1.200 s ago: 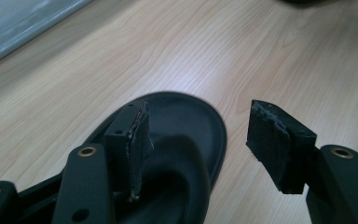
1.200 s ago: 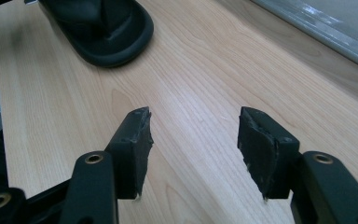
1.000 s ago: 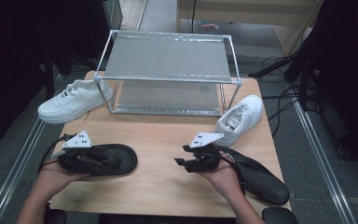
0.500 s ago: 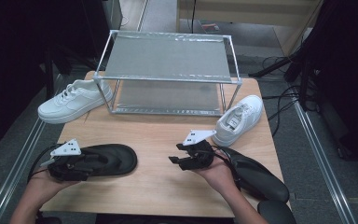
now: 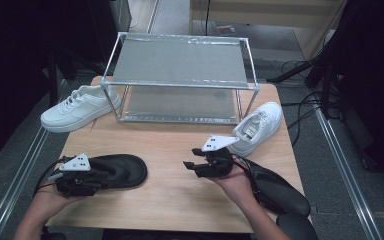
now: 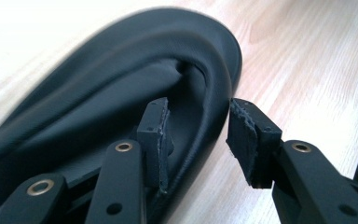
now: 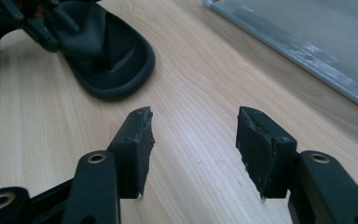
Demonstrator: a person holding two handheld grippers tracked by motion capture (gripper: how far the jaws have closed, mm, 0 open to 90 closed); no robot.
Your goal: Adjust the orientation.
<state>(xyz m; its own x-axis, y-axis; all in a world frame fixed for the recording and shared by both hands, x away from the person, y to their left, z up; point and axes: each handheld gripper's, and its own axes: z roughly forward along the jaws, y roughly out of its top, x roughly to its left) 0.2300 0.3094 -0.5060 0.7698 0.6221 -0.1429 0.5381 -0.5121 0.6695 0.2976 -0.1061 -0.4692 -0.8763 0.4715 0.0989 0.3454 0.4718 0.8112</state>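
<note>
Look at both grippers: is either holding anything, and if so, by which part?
Nothing is gripped yet. The left gripper has just been closing astride the side rim of the black slipper, pads not pressing. The right gripper is open over bare table.

1. A metal rack (image 5: 180,82) with two shelves stands at the table's (image 5: 170,200) far side.
2. One white sneaker (image 5: 77,106) lies left of the rack.
3. Another white sneaker (image 5: 257,126) lies at its right front corner.
4. A black sandal (image 5: 280,191) rests near the table's right edge.

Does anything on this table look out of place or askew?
Yes. The white sneaker at the far left hangs past the table edge, and the right-hand black sandal overhangs the near right corner. Both shelves of the rack hold nothing.
</note>
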